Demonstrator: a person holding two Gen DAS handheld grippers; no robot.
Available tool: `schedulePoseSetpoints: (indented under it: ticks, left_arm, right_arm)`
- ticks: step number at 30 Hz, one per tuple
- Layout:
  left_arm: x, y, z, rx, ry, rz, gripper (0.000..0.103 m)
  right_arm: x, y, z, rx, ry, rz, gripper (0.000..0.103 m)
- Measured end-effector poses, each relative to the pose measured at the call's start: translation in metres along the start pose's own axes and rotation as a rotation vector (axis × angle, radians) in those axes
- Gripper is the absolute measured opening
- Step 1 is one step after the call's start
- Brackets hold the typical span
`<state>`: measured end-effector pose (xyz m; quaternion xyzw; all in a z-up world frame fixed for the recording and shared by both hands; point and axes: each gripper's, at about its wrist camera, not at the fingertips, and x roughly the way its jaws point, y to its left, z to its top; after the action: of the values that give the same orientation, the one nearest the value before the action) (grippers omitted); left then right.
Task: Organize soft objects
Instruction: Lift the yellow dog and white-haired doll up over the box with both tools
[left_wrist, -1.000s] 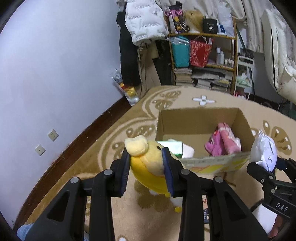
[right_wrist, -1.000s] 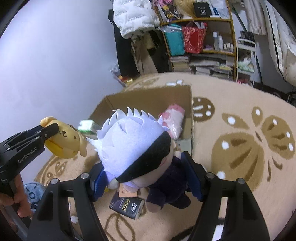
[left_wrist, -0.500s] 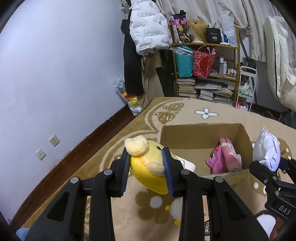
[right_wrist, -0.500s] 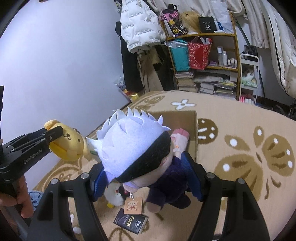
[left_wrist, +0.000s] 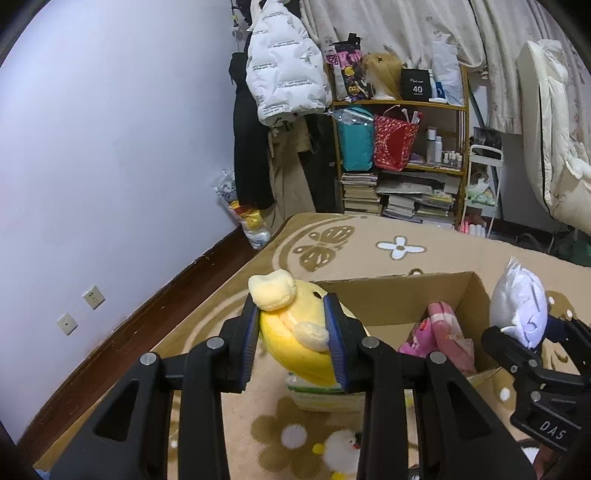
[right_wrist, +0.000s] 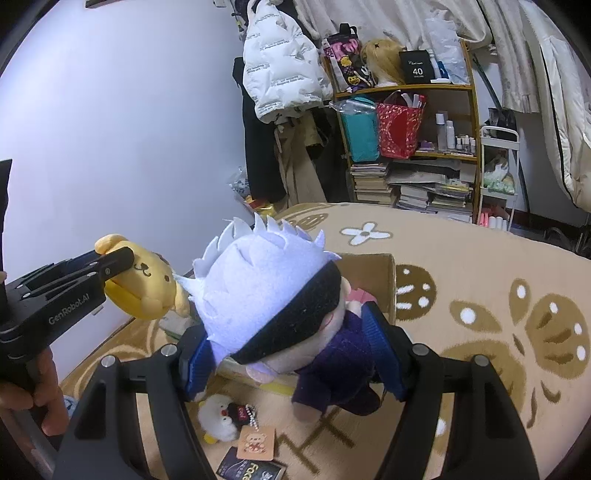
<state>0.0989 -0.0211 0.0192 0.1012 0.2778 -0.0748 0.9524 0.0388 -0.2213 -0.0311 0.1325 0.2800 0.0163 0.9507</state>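
Note:
My left gripper (left_wrist: 291, 332) is shut on a yellow dog plush (left_wrist: 295, 332), held in the air before an open cardboard box (left_wrist: 399, 295). In the right wrist view that same plush (right_wrist: 147, 284) hangs at the left in the left gripper (right_wrist: 110, 266). My right gripper (right_wrist: 291, 350) is shut on a white-haired doll (right_wrist: 269, 291) with a black blindfold and dark clothes, above the near side of the box (right_wrist: 384, 280). The doll's white hair (left_wrist: 521, 306) shows at the right of the left wrist view. A pink plush (left_wrist: 439, 336) lies inside the box.
A small white chick plush (right_wrist: 218, 417), a tag and a dark packet (right_wrist: 251, 470) lie on the patterned carpet (right_wrist: 480, 277) below the doll. A green-and-white pack (left_wrist: 321, 395) rests by the box. A crowded shelf (left_wrist: 402, 155) and hanging coats (left_wrist: 284, 74) stand against the far wall.
Both grippers have lifted and tilted up with their toys, so the box sits lower in both views and more of the shelf and wall shows. Both grips are unchanged.

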Motion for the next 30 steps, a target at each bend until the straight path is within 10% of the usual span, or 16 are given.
schedulePoseSetpoints:
  ticks: [30]
  left_arm:
    - [0.079, -0.027, -0.025, 0.016, 0.18, -0.098, 0.034]
  right_arm:
    - [0.055, -0.011, -0.003, -0.083, 0.086, -0.043, 0.078]
